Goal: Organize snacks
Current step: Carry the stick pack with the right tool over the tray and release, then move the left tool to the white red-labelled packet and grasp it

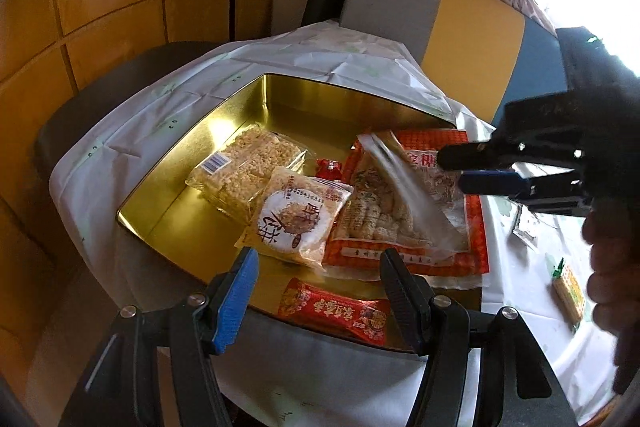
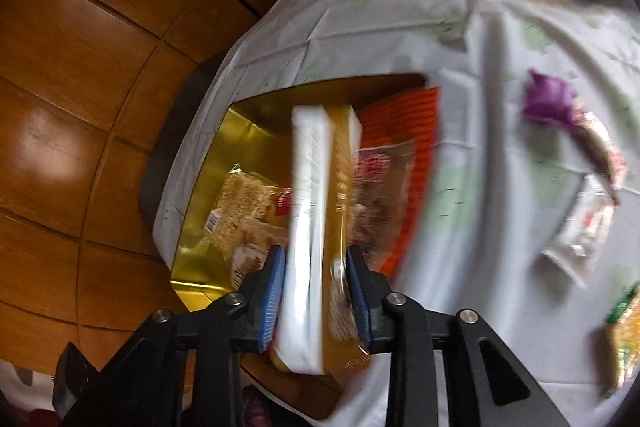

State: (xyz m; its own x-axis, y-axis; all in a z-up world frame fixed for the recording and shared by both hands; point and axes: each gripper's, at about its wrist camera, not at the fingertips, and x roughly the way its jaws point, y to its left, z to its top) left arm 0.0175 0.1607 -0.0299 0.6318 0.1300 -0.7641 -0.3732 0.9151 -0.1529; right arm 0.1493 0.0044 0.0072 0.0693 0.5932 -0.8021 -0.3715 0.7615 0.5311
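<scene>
Gold-coloured tin tray point(image 1: 168, 187) is seen on the white-clothed tabletop point(image 1: 120, 131), ahead of the left hand-held gripper point(image 1: 316, 291), whose jaws are held wide apart and empty above a red candy packet point(image 1: 336, 311). Rice-cracker packets point(image 1: 244, 167) are laid inside the tray. A white-and-yellow snack packet point(image 2: 320, 227) is clamped between the pads of the right hand-held gripper point(image 2: 316, 303), above the tray
</scene>
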